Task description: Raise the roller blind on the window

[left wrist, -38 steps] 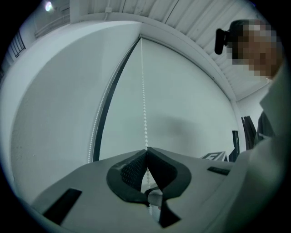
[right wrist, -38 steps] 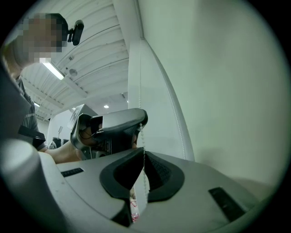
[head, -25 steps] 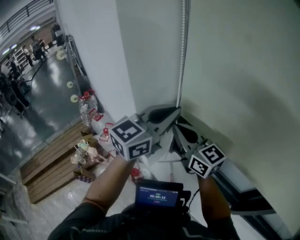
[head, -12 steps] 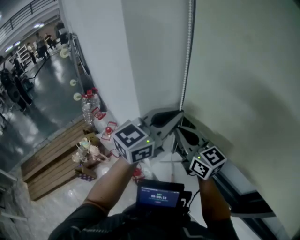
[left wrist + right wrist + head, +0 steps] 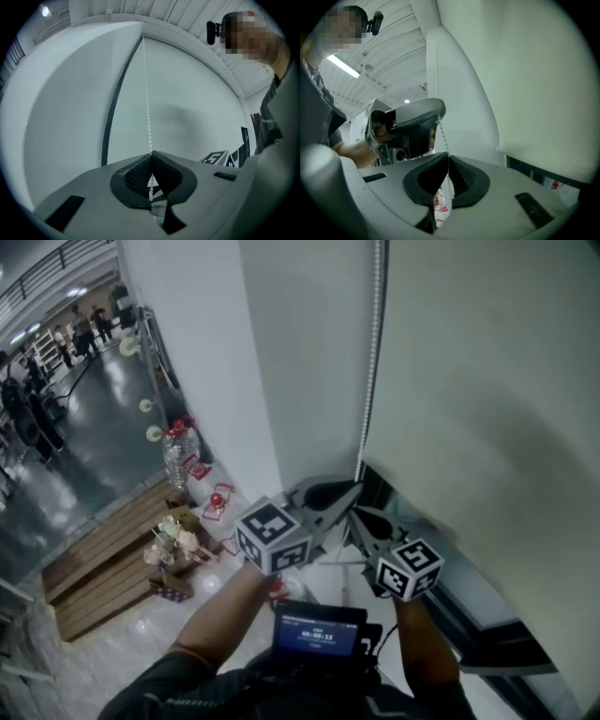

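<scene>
The pale roller blind (image 5: 487, 381) covers most of the window on the right, and its bottom rail (image 5: 543, 159) hangs above a dark strip of window. A white bead chain (image 5: 373, 352) hangs down along the blind's left edge. My left gripper (image 5: 357, 487) points level at the chain and is shut on it; in its own view the bead chain (image 5: 147, 103) runs down into the left gripper's (image 5: 151, 155) pinched pads. Just below it, my right gripper (image 5: 353, 513) is shut on the same chain. In the right gripper view the bead chain (image 5: 442, 133) runs from the left gripper (image 5: 439, 111) down into the right gripper's (image 5: 448, 158) closed pads.
A white pillar (image 5: 197, 362) stands left of the window. On the floor below are water bottles (image 5: 176, 457), wooden pallets (image 5: 103, 563) and small colourful items (image 5: 173, 545). A device with a lit screen (image 5: 318, 630) sits at the person's chest. People stand far off at the top left.
Both grippers have sunk a little along the window, each still pinching the bead chain, the left one staying just above the right.
</scene>
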`<state>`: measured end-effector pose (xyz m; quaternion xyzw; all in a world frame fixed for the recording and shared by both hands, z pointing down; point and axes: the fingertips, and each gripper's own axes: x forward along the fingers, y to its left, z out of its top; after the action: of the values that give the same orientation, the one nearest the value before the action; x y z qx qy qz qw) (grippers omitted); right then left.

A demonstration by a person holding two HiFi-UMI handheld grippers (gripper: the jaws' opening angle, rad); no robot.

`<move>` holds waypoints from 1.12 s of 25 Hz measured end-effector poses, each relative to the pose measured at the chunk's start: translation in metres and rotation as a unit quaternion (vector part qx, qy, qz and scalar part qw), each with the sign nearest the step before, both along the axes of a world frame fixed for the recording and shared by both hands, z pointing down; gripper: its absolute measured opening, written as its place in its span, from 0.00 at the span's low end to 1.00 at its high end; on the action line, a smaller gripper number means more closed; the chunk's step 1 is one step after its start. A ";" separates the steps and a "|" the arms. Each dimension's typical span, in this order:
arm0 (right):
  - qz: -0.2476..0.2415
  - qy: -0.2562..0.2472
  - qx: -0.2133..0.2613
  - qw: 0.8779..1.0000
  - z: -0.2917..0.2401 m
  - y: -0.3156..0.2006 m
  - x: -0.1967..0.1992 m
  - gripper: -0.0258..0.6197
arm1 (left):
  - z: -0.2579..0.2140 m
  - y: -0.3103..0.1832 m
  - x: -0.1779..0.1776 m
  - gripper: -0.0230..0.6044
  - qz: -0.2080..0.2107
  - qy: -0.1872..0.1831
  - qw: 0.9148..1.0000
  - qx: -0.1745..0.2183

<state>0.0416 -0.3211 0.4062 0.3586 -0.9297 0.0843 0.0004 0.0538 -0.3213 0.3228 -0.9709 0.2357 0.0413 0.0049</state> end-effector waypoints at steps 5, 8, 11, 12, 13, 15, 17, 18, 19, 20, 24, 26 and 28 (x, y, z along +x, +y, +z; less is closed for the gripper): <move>0.017 0.027 0.026 0.999 -0.015 0.009 0.021 0.11 | 0.004 0.002 -0.006 0.04 -0.003 -0.003 1.000 0.003; 0.018 0.005 0.064 0.998 -0.061 0.011 0.038 0.17 | 0.003 0.001 -0.006 0.04 -0.007 -0.006 1.000 0.007; 0.005 -0.007 0.112 0.994 -0.114 0.013 0.037 0.17 | 0.001 0.005 -0.005 0.04 -0.001 -0.005 1.000 0.005; -0.002 -0.012 0.124 0.992 -0.129 0.013 0.033 0.17 | 0.001 0.006 -0.005 0.04 0.001 -0.007 1.000 0.007; -0.009 -0.019 0.134 0.991 -0.143 0.013 0.028 0.17 | 0.002 0.007 -0.005 0.04 0.002 -0.009 1.000 0.010; -0.022 -0.033 0.147 0.988 -0.165 0.011 0.019 0.19 | 0.004 0.007 -0.005 0.04 0.001 -0.015 1.000 0.017; -0.032 -0.039 0.156 0.986 -0.179 0.008 0.011 0.19 | 0.005 0.006 -0.006 0.04 0.001 -0.017 1.000 0.020; -0.037 -0.038 0.160 0.986 -0.183 0.007 0.006 0.19 | 0.006 0.006 -0.006 0.04 0.002 -0.017 1.000 0.020; -0.043 -0.035 0.164 0.985 -0.187 0.006 0.002 0.19 | 0.007 0.006 -0.006 0.04 0.002 -0.017 1.000 0.020; -0.050 -0.032 0.166 0.984 -0.189 0.006 -0.003 0.19 | 0.009 0.006 -0.006 0.04 0.002 -0.019 1.000 0.020; -0.057 -0.027 0.156 0.986 -0.192 0.004 -0.013 0.06 | 0.009 0.008 -0.005 0.04 0.006 -0.022 1.000 0.017; -0.058 -0.037 0.151 0.986 -0.190 0.005 -0.014 0.05 | 0.009 0.007 -0.007 0.04 0.005 -0.020 1.000 0.017; -0.055 -0.041 0.151 0.986 -0.189 0.004 -0.013 0.04 | 0.010 0.005 -0.008 0.04 0.004 -0.021 1.000 0.017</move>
<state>0.0283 -0.3170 0.2168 0.2992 -0.9493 -0.0426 -0.0869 0.0462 -0.3162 0.3327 -0.9723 0.2308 0.0247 0.0258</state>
